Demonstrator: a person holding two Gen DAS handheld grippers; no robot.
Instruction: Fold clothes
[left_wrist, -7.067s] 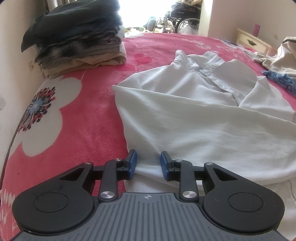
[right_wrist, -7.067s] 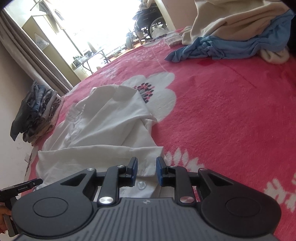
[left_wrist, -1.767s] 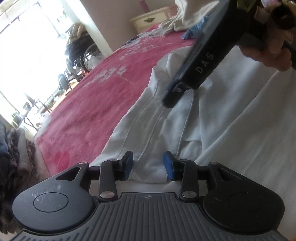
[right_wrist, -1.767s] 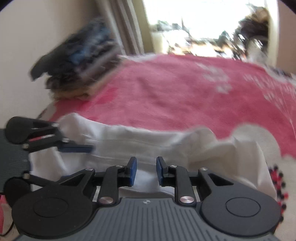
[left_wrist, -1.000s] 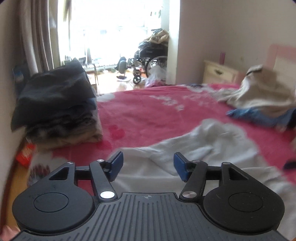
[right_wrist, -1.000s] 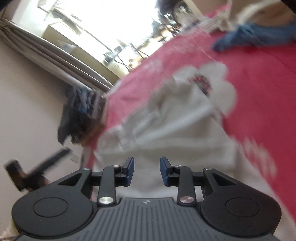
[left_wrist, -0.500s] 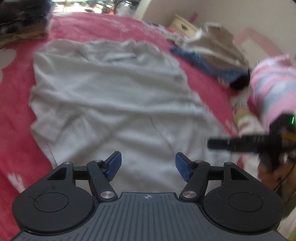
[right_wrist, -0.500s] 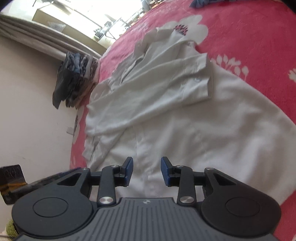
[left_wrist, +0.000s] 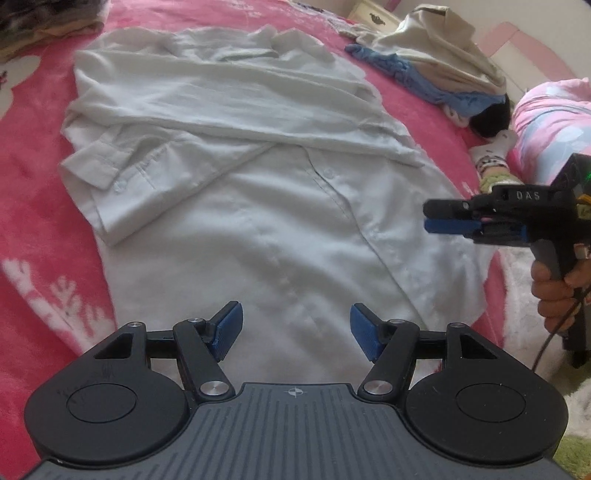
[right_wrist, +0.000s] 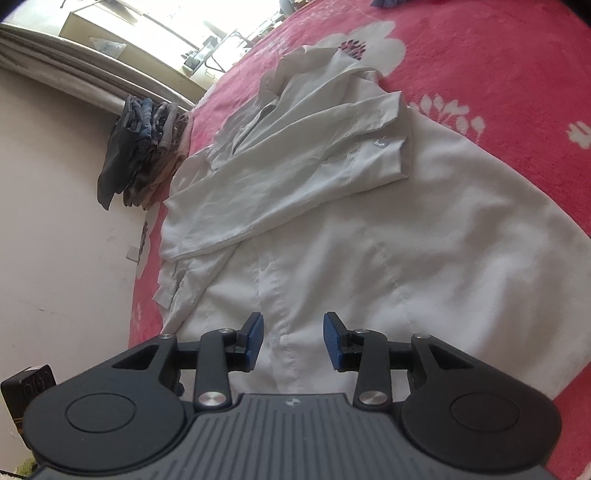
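A white button shirt (left_wrist: 258, 177) lies flat on the pink flowered blanket (left_wrist: 33, 206), collar far, hem toward me, both sleeves folded across its chest. My left gripper (left_wrist: 296, 334) hovers open over the hem with nothing between its blue pads. The right gripper (left_wrist: 450, 218) shows side-on at the shirt's right edge, held by a hand (left_wrist: 554, 291). In the right wrist view the shirt (right_wrist: 369, 240) spreads ahead, and the right gripper (right_wrist: 293, 339) stands open above the button placket near the hem, holding nothing.
A stack of folded dark clothes (right_wrist: 144, 158) sits by the wall beyond the collar. A beige and blue heap of unfolded garments (left_wrist: 436, 70) lies far right, with a pink pillow (left_wrist: 550, 122) beside it. A white wall (right_wrist: 55, 240) borders the bed.
Both grippers let go of the sleeves, now crossed on the chest, and pulled back to the hem end. Over the last half second both views steadied with little further motion.
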